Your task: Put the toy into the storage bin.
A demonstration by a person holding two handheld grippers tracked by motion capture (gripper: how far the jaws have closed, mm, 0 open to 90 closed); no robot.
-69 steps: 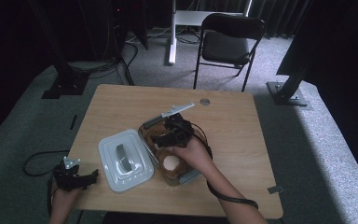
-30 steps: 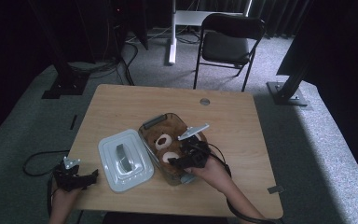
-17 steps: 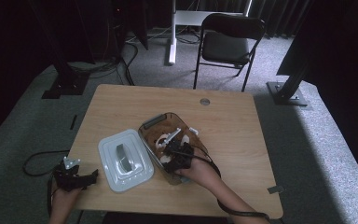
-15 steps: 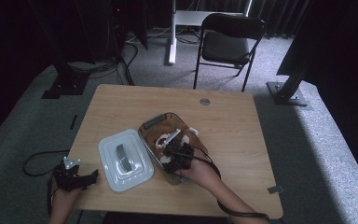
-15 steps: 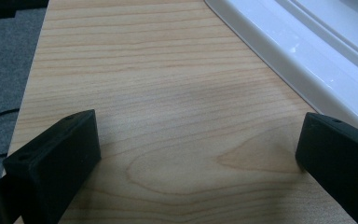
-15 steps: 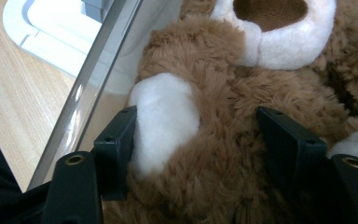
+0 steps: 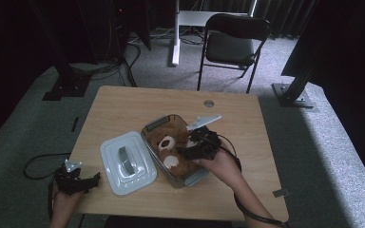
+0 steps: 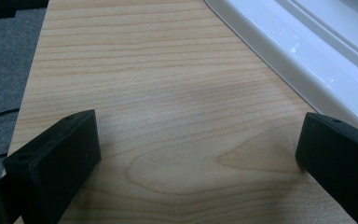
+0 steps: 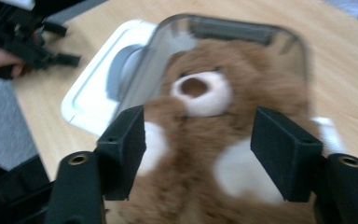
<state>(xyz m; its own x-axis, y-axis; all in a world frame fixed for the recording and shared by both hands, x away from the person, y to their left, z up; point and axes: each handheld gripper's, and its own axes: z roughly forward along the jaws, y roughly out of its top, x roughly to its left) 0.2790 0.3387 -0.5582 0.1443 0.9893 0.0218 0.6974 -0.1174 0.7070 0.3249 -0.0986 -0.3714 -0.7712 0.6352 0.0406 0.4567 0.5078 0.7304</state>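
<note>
A brown teddy bear (image 7: 173,149) lies in a clear plastic bin (image 7: 158,124) at the middle of the wooden table (image 7: 138,102). The bear (image 9: 214,126) has a pale muzzle and pale paws. My right gripper (image 7: 186,153) hovers just above the bear, open, its jaws on either side of the bear's body in the right gripper view (image 9: 200,149). The bin's white lid (image 7: 126,162) lies flat to the bin's left. My left gripper (image 7: 94,179) rests open at the table's near left corner, beside the lid's edge (image 8: 307,56), with bare wood between its jaws (image 8: 198,154).
A folding chair (image 7: 233,45) stands behind the table, with dark stands and cables on the carpet around it. A small round grommet (image 7: 209,103) sits near the table's far edge. The right half of the table is bare wood.
My right gripper has swung from the bin's far side, over the bear, to its near right. The bear's face and paws now lie exposed. The left gripper has stayed put.
</note>
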